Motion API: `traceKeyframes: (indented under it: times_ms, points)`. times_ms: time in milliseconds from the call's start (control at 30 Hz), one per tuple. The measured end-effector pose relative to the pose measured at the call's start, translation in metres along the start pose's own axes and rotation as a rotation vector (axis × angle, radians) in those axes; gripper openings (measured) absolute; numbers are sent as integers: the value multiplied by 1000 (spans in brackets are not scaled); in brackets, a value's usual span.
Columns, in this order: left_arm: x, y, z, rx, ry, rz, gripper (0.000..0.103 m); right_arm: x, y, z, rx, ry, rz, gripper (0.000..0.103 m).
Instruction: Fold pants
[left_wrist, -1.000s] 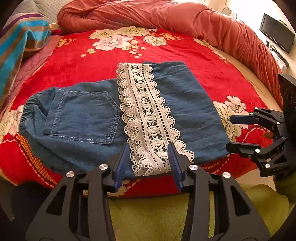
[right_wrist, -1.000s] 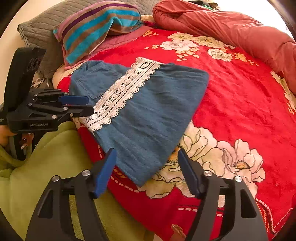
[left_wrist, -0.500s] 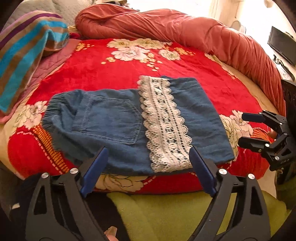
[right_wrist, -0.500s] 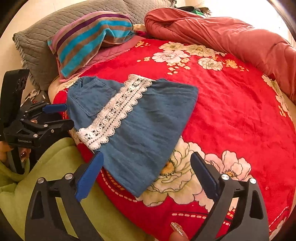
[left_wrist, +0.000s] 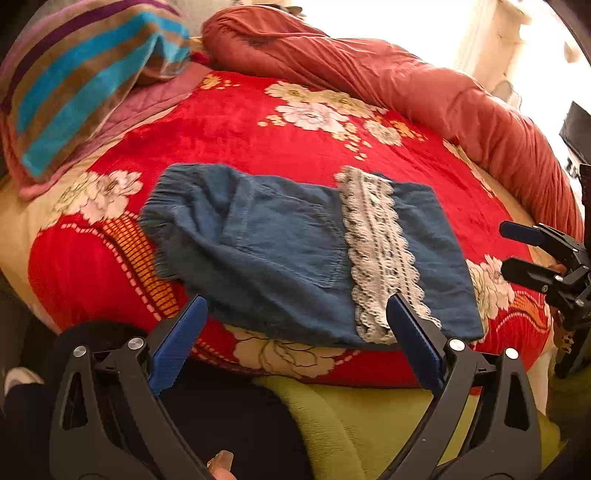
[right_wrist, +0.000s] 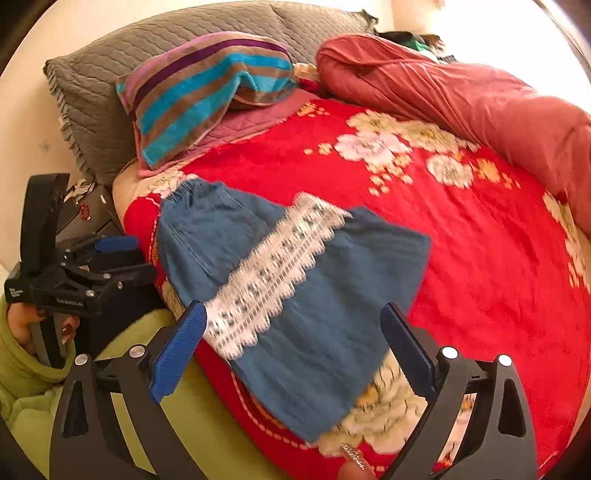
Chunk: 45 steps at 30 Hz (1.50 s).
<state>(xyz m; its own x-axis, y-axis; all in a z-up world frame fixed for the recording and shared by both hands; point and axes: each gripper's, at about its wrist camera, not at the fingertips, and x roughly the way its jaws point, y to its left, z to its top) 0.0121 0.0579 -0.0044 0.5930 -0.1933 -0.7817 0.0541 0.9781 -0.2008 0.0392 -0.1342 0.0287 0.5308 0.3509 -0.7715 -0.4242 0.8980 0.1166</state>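
Blue denim pants (left_wrist: 280, 251) with a white lace band (left_wrist: 376, 251) lie folded on the red floral blanket (left_wrist: 240, 136) near the bed's front edge. They also show in the right wrist view (right_wrist: 295, 295), lace band (right_wrist: 273, 273) running diagonally. My left gripper (left_wrist: 295, 336) is open and empty, just off the pants' near edge. My right gripper (right_wrist: 291, 343) is open and empty, held over the pants' near corner. The right gripper also shows in the left wrist view (left_wrist: 517, 251), and the left gripper in the right wrist view (right_wrist: 125, 254).
A striped pillow (right_wrist: 207, 88) and a grey quilted pillow (right_wrist: 92, 92) lie at the head of the bed. A rolled red-brown duvet (left_wrist: 406, 92) runs along the far side. A green garment (left_wrist: 369, 424) covers the person below the bed edge.
My left gripper let go of the lace edge, opened wide and pulled back to the left. My right gripper opened wider and drew back. The pants stayed put.
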Motion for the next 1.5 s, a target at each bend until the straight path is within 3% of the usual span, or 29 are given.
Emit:
traceKeyframes:
  times_ms: [333, 533, 667, 867, 1067, 1200, 1300, 1433, 1500]
  points:
    - [3, 49, -3, -161, -18, -6, 91, 35, 21, 42, -64, 35, 49, 94]
    - [11, 74, -7, -252, -20, -62, 91, 62, 34, 69, -97, 68, 83, 94]
    - [11, 77, -6, -259, -39, -74, 89, 82, 43, 86, -122, 86, 102, 94]
    - [24, 80, -2, -287, -9, -136, 65, 115, 61, 113, -167, 124, 136, 94]
    - [47, 78, 3, -315, 35, -173, 64, 154, 84, 130, -251, 192, 167, 94]
    - [58, 88, 3, -369, 49, -197, 34, 187, 100, 142, -307, 245, 185, 94]
    - [61, 90, 2, -386, 50, -229, 27, 206, 106, 149, -318, 275, 200, 94]
    - [61, 89, 0, -379, 47, -234, 26, 232, 115, 155, -325, 320, 257, 93]
    - [60, 89, -1, -376, 44, -238, 26, 243, 117, 154, -313, 343, 302, 86]
